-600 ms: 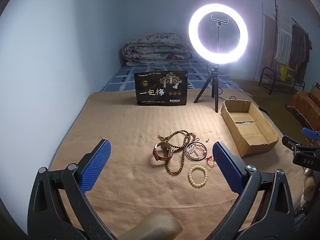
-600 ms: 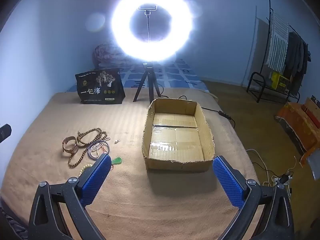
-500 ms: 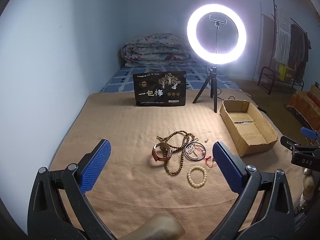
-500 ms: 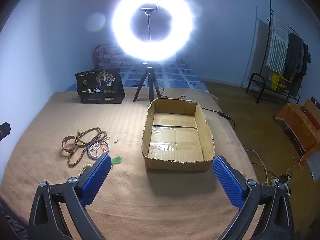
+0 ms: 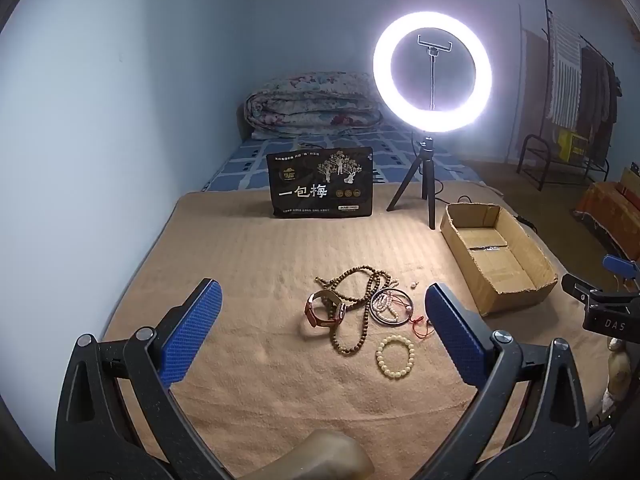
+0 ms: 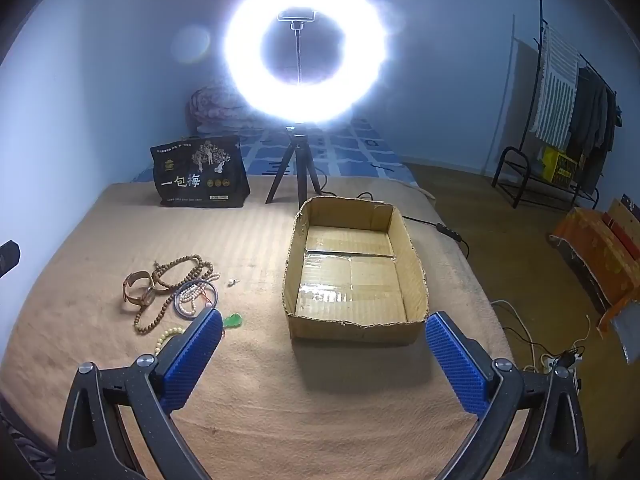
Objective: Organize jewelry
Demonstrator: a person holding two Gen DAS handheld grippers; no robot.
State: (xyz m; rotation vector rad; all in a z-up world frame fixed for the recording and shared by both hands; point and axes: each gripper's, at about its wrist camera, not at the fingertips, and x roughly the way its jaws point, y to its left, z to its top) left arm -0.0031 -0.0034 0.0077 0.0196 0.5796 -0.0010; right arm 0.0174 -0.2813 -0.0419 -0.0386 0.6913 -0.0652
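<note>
Blue-padded left hand-held gripper (image 5: 322,312) wide open, empty

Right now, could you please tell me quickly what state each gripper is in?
Left gripper: open, holding nothing, above the jewelry.
Right gripper: open, holding nothing, facing the cardboard box.
</note>
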